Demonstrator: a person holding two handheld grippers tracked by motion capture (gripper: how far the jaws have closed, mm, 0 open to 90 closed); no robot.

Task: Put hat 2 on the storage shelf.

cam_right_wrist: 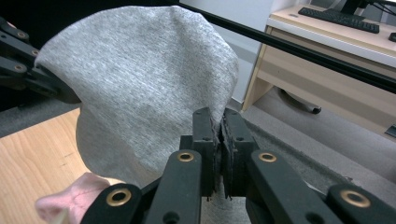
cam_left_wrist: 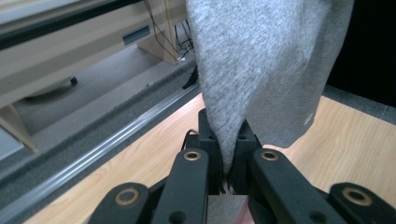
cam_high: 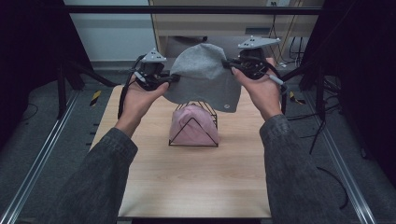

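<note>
The grey hat (cam_high: 201,74) hung above the middle of the high view, stretched between the two grippers and clear of the tabletop (cam_high: 196,182). The left gripper (cam_high: 172,78) had its fingers clenched on the hat's left edge; in the left gripper view the cloth (cam_left_wrist: 261,70) ran down into the narrow gap between the black fingers (cam_left_wrist: 209,135). The right gripper (cam_high: 229,63) was likewise clamped on the opposite edge, its fingers (cam_right_wrist: 203,135) pinching a fold of the fabric (cam_right_wrist: 140,88).

Directly below, a black wire stand (cam_high: 198,122) at the centre of the frame already carried a pink hat (cam_high: 194,127). Judging from this, the lifting and spreading were done; what seemed left was lowering the grey hat over the stand and releasing it.

No brand or writing could be read. A small pale round tag (cam_high: 227,106) sat near the hat's lower right edge, too small to make out.
</note>
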